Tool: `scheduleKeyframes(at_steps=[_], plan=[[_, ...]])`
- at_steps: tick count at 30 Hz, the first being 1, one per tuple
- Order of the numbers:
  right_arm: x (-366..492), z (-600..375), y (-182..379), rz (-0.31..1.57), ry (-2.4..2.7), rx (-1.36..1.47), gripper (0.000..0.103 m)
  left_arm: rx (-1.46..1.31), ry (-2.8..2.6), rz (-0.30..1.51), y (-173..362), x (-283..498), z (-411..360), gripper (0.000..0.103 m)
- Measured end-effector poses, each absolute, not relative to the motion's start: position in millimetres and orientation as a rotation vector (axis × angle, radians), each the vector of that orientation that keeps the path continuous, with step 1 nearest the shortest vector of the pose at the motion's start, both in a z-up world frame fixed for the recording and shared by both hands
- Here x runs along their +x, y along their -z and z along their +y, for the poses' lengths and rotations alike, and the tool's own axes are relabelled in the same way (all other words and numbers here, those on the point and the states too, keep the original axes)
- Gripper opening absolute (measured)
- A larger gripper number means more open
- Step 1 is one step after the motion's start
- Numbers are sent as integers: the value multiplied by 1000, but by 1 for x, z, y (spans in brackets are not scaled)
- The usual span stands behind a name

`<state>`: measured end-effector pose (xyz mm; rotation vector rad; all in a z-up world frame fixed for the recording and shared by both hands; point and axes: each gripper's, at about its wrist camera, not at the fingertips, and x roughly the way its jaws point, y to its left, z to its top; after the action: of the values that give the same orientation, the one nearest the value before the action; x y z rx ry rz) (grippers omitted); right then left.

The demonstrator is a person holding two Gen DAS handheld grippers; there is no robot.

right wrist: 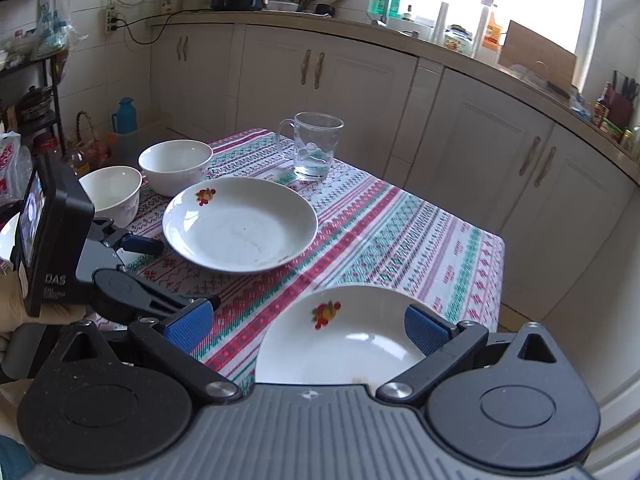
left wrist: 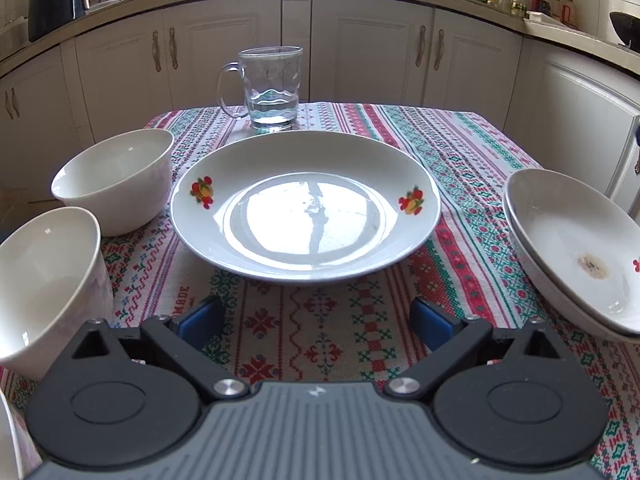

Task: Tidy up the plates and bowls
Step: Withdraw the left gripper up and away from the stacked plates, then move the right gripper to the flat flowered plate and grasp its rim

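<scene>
I have my left tool (left wrist: pixel 316 316) hanging low over the patterned cloth of the worktop (left wrist: pixel 460 152), its blue pads spread wide with nothing between them, lined up on the near rim of the big fruit-print plate (left wrist: pixel 306 204). That plate sits alone in the middle, so I judge it the next piece to collect.

My right tool (right wrist: pixel 308 328) is also spread open. A stack of plates (right wrist: pixel 340 340) lies under it at the near right corner of the worktop; the right pad shows over the rim, but I see no pinch on it, so I read it as released. From the left view that stack (left wrist: pixel 576 248) looks like two plates nested, the top one carrying a brown stain.

Two white bowls are on the left side: the far bowl (left wrist: pixel 116 180) and the near bowl (left wrist: pixel 48 284), just beside each other but not nested. A glass mug (left wrist: pixel 272 88) with a little water stands behind the centre plate.

By my reckoning, the plates are partly stacked; the centre plate and both bowls remain.
</scene>
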<state>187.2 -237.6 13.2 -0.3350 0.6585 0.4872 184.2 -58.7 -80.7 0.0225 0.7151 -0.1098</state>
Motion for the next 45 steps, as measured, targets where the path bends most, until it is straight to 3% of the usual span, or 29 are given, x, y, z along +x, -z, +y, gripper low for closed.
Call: scheduleKeyframes(at_steps=[18, 45], plan=[[297, -188, -16, 786, -765, -455, 103, 13, 89, 706, 84, 203, -55, 103], [434, -120, 39, 1013, -1054, -532, 103, 3, 140, 690, 81, 211, -48, 100]])
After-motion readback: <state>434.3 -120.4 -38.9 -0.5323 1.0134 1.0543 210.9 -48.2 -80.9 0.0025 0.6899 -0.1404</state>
